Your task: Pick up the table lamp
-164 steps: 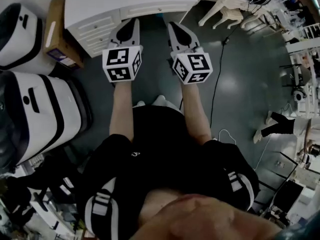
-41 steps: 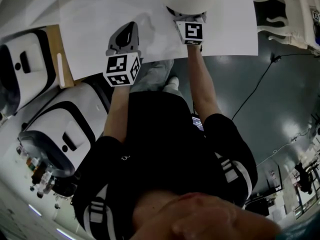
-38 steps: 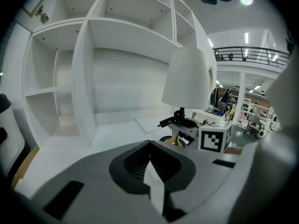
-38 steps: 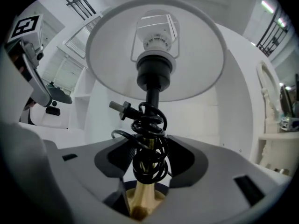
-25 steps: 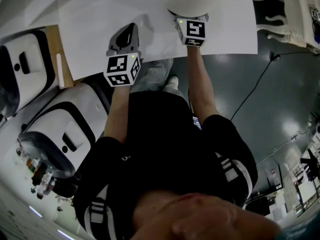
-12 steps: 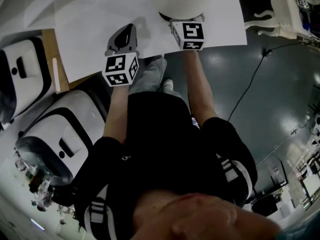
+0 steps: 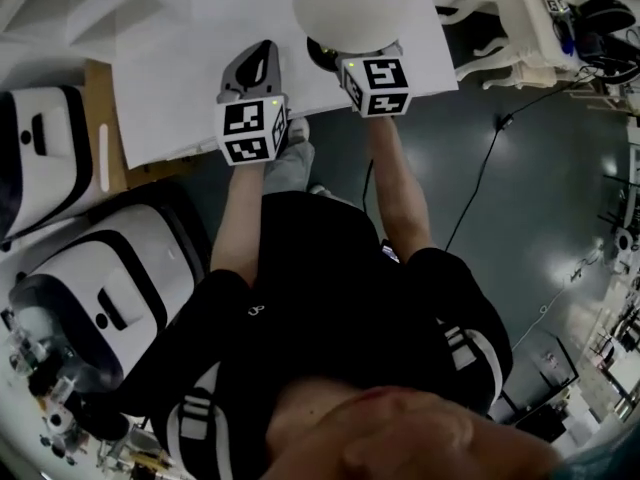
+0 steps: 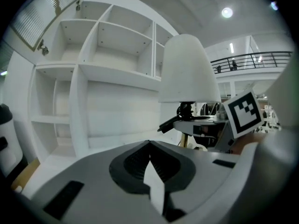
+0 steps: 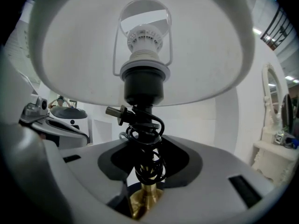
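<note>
The table lamp has a white shade point(image 7: 350, 8), a black socket and a brass stem point(image 9: 145, 197) wound with black cord. My right gripper point(image 9: 145, 190) is shut on that stem just under the socket, and the shade point(image 9: 140, 41) fills the top of the right gripper view. In the head view the shade hides my right gripper's point(image 7: 342, 56) jaws. My left gripper point(image 7: 262, 53) hovers to the left of the lamp over the white desk point(image 7: 170, 78), shut with nothing in it. The left gripper point(image 8: 150, 146) view shows the lamp point(image 8: 187, 69) and the right gripper to its right.
A white shelf unit point(image 8: 93, 78) rises behind the desk. Two white and black machines point(image 7: 40, 158) point(image 7: 110, 288) stand at the left beside a wooden stand point(image 7: 95, 118). A white chair point(image 7: 500, 28) and a floor cable point(image 7: 480, 178) are at the right.
The right gripper has risen with the lamp, whose shade now looks larger and nearer. The left gripper has risen too and shifted a little right, still shut and holding nothing.
</note>
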Demonstrator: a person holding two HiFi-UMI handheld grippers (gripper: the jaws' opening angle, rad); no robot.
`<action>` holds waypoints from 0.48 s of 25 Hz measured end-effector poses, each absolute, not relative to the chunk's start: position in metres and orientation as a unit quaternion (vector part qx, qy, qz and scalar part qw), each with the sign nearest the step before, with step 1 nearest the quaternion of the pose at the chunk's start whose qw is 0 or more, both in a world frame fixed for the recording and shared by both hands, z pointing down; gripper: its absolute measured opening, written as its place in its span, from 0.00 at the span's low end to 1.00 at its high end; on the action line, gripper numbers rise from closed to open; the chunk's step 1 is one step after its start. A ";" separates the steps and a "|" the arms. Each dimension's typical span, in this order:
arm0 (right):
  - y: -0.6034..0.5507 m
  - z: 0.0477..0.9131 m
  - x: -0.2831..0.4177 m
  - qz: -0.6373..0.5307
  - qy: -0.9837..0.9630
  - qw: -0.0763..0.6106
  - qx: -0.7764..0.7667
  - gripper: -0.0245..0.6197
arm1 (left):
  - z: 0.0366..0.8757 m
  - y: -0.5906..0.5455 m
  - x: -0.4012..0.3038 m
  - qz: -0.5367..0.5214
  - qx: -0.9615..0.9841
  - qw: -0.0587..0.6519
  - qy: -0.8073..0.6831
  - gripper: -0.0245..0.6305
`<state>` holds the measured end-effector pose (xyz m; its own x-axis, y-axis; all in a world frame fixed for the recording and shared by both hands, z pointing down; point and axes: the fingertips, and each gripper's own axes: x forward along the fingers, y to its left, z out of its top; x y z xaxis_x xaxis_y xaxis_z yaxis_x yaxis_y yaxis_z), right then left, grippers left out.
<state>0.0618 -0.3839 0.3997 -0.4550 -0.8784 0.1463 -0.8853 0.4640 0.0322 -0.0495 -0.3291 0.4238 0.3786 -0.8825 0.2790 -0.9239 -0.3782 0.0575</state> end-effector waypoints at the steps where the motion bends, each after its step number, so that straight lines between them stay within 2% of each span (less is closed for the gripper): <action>1: -0.377 0.393 0.063 0.024 -0.852 0.070 0.518 0.28 | 0.417 -0.323 -0.048 0.102 0.824 0.094 -0.549 0.05; 12: -0.300 0.338 0.056 0.022 -0.848 0.042 0.528 0.28 | 0.367 -0.250 -0.059 0.057 0.821 0.059 -0.564 0.05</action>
<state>0.0556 -0.3004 0.3383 -0.4397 -0.8931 0.0946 -0.8968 0.4424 0.0081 -0.0592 -0.2503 0.3670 0.3566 -0.9205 0.1594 -0.9339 -0.3561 0.0328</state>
